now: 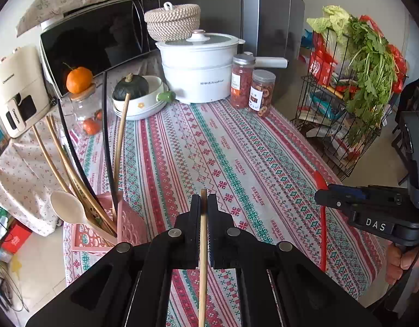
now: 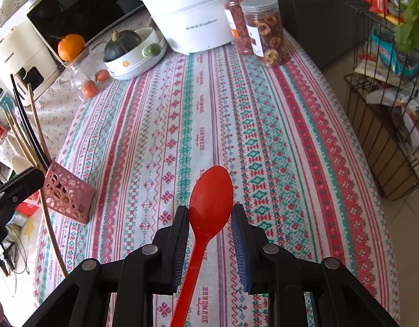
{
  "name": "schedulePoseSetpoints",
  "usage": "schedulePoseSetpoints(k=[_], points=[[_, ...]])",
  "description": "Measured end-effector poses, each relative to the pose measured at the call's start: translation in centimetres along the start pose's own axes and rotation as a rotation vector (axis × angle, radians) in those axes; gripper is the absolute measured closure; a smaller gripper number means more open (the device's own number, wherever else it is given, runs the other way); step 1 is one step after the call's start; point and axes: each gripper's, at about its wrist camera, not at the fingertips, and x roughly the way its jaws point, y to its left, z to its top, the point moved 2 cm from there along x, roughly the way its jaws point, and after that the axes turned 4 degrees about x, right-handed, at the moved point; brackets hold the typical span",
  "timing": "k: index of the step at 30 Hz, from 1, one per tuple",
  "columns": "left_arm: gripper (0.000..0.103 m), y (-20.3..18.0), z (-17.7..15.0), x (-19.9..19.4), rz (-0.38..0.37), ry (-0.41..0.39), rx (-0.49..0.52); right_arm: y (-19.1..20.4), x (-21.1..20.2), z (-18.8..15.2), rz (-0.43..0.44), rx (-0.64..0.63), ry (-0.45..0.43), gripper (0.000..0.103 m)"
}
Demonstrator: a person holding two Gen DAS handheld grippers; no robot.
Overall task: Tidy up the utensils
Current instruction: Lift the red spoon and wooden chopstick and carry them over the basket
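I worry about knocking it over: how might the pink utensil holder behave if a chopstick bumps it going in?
The pink utensil holder looks like thin perforated plastic, so probably light. Its long chopsticks lean outward to one side, likely making it top-heavy and apt to tip.

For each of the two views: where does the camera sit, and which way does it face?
Left wrist: sits behind the left gripper, shut on a wooden chopstick, facing down across the striped tablecloth; the right gripper and fingers show.
Right wrist: sits behind the right gripper, shut on a red plastic spoon, facing likewise.
Shared: pink perforated utensil holder, white pot.
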Motion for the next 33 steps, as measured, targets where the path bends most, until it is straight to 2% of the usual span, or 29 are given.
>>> schedulePoseSetpoints(k=[5,11,14,18,24,29,33], points=[[0.099,1.8,-1.5,-4.2,-0.005,-0.12,-0.037,1.4,-1.7,0.2,0.001,-0.035,-0.089,0.075],[0.099,4.9,-3.6,-8.6,0.0,-0.303,-0.095,3.8,-2.9,0.3,0.001,-0.101,-0.177,0.075],[0.099,6.1,-3.8,-10.7,-0.034,-0.367,-0.119,4.9,-3.0,0.5,0.008,-0.117,-0.204,0.075],[0.099,7.5,-3.9,-13.5,-0.041,-0.455,-0.136,6.5,-3.6,1.0,0.031,-0.123,-0.259,0.075],[0.099,10.3,-3.7,-17.4,-0.05,-0.593,-0.23,9.3,-3.8,1.3,0.064,-0.159,-0.309,0.075],[0.099,12.0,-3.8,-20.6,0.036,-0.74,-0.255,10.8,-3.0,1.1,0.079,-0.177,-0.297,0.075],[0.099,13.3,-3.6,-20.7,0.089,-0.768,-0.277,11.4,-2.6,0.9,0.08,-0.191,-0.291,0.075]])
